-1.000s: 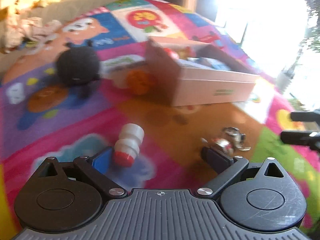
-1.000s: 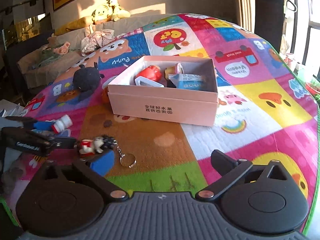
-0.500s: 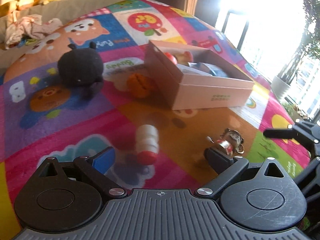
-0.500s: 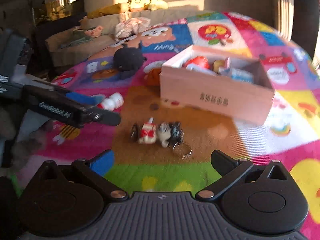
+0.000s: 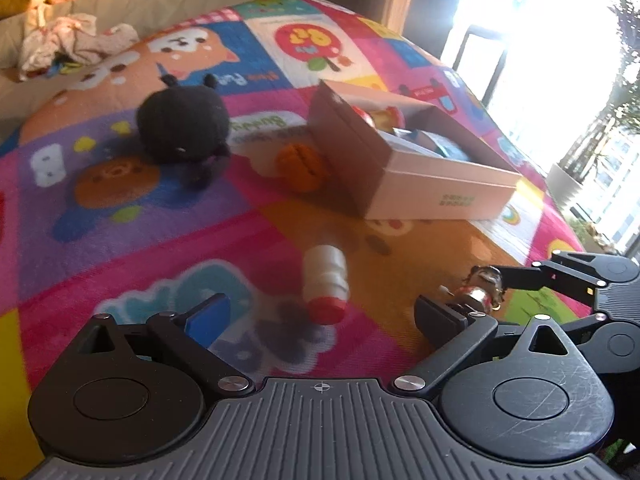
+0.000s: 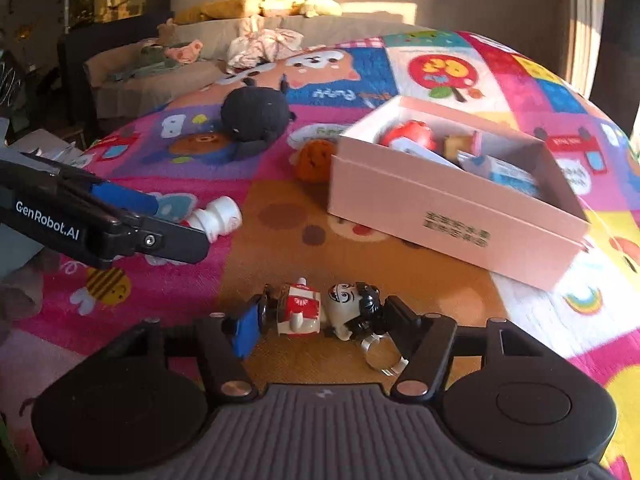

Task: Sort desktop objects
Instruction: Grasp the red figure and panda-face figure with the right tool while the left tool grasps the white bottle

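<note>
With our right tool (image 6: 316,326) clenched around the figurine keychain (image 6: 320,312), we lift straight, ring (image 6: 380,354) clear, toward the pink box (image 6: 452,216); left tool (image 5: 320,318) gapes released.

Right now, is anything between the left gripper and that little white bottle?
Nothing visible. The left gripper is open, and the white bottle lies on bare mat just ahead, red cap toward it.

One box (image 6: 440,216) (several items inside), one bottle (image 5: 324,284), one keychain figure (image 6: 320,312), one black plush (image 6: 256,120), one orange ball (image 5: 302,166).
</note>
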`<state>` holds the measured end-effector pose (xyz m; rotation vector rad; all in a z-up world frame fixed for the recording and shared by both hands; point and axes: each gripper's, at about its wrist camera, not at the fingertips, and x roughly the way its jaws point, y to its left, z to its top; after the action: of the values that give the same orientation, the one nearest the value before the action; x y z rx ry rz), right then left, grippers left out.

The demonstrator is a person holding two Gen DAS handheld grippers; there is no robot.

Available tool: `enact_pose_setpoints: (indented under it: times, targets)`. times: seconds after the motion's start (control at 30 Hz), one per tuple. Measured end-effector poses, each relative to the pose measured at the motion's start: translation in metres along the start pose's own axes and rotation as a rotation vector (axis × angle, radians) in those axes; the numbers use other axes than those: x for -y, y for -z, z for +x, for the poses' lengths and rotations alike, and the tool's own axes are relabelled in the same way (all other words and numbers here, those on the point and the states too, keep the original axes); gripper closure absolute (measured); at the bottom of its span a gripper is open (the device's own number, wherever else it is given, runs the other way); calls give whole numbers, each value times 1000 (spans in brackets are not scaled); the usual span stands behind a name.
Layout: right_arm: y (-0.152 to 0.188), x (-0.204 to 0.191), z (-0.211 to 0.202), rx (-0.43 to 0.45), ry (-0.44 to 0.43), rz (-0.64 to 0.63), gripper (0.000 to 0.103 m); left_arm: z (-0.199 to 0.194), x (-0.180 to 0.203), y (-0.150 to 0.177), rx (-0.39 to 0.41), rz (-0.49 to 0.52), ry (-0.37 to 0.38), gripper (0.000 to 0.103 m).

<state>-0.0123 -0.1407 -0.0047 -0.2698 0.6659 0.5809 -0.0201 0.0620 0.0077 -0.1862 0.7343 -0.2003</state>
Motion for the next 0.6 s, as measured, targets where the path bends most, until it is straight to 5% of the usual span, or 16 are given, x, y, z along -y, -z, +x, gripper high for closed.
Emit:
enact_pose_setpoints:
  times: [0.2, 0.4, 0.5, 0.6]
  targets:
    - [24, 17, -30, -22, -6, 54, 38, 10, 22, 2, -21, 47, 78, 2]
    - [40, 29, -40, -13, 17, 118, 35, 2, 38, 3, -29, 70, 239, 2]
    - [40, 24, -38, -4, 26, 110, 28, -7, 43, 2, 9, 164, 223, 2]
    - [40, 22, -37, -6, 26, 101, 26, -6, 38, -2, 14, 190, 122, 2]
